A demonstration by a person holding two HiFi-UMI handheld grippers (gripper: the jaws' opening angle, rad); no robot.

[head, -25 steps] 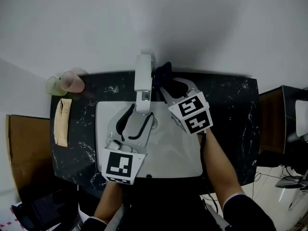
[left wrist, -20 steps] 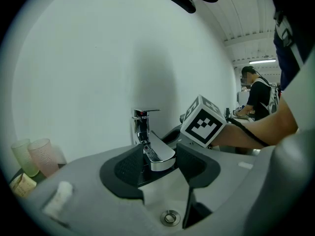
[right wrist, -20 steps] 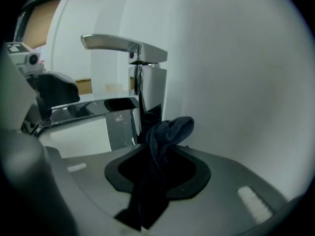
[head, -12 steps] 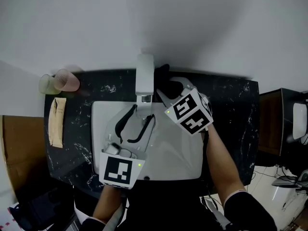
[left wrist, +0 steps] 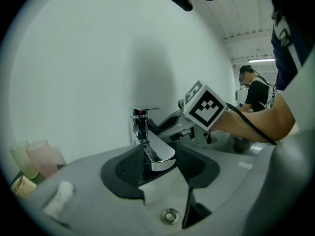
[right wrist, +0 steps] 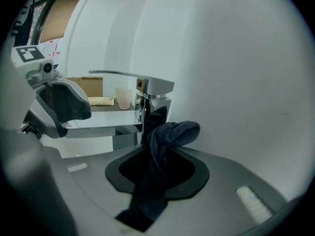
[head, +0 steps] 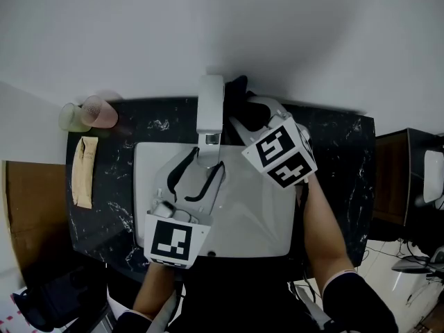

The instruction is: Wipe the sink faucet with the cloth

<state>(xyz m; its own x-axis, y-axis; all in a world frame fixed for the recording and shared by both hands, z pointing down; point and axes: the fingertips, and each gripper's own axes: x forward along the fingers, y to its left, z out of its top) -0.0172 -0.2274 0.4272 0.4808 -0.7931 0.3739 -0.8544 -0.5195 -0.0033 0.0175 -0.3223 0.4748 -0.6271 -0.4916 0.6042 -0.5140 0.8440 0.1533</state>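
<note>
Head view: soft dark blue cloth (head: 236, 89) bunched at 3 o'clock of chrome sink faucet (head: 210, 106), in right gripper (head: 241, 116).

Left gripper view: left gripper (left wrist: 157, 155) jaws apart, flanking the spout, not pressing.

Right gripper view: jaws just been closing, clamped on the cloth, wad at 12 o'clock touching the faucet. Light, floppy, probably best pinched mid-bunch.

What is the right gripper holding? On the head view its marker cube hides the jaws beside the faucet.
Observer: A dark blue cloth hangs down between the jaws of the right gripper, which have just been closing on it.
Operator: Is it on the faucet?
Observer: Its bunched top appears to lie against the upright body of the faucet.
Operator: And the left gripper?
Observer: The left gripper is open, with one jaw on either side of the tip of the spout.
</note>
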